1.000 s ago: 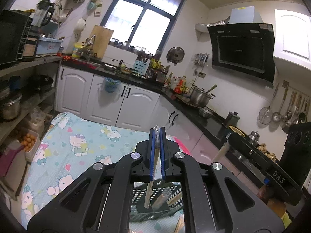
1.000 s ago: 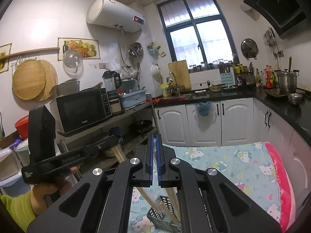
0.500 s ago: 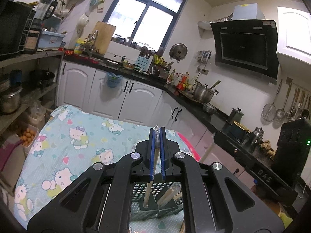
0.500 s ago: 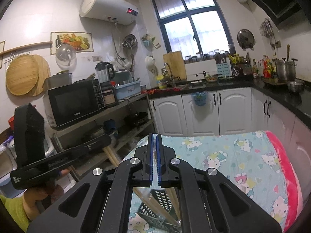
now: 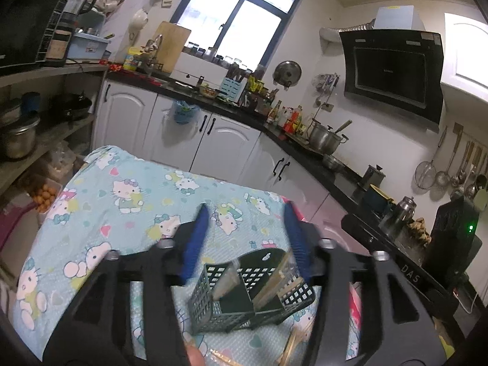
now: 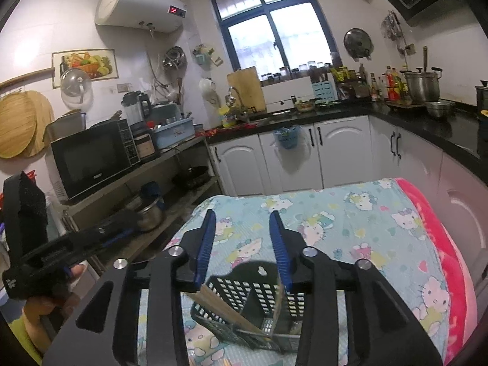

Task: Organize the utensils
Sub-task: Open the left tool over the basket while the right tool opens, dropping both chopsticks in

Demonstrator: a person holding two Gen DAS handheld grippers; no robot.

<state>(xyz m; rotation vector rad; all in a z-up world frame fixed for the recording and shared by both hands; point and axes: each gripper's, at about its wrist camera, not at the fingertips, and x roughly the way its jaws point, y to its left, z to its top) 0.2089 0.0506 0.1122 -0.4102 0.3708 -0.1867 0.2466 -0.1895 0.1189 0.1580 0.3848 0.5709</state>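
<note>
I'm looking down both grippers at the dark green utensil basket (image 5: 244, 299), which stands on the cartoon-cat tablecloth (image 5: 137, 201) and serves as my landmark. My left gripper (image 5: 247, 238) hangs just above the basket, and its jaws have just been opening; the blue pads (image 5: 195, 244) now stand well apart with nothing pressed between them. Below them, wooden chopsticks (image 5: 225, 280) lean inside the basket's left compartment, and more sticks (image 5: 274, 283) lean in the compartment beside it. My right gripper (image 6: 242, 244) is also above the basket (image 6: 259, 302), seen from the other side, and its jaws have just been opening too; they are parted, gripping nothing. A bundle of chopsticks (image 6: 225, 308) slants down into the basket right under the left pad, clear of it as far as I can tell. More utensils (image 5: 292, 344) lie flat on the cloth just on the near side of the basket. In the right view, the left gripper's body (image 6: 61, 250) shows well to the left of the basket, a hand (image 6: 45, 305) under it.
</note>
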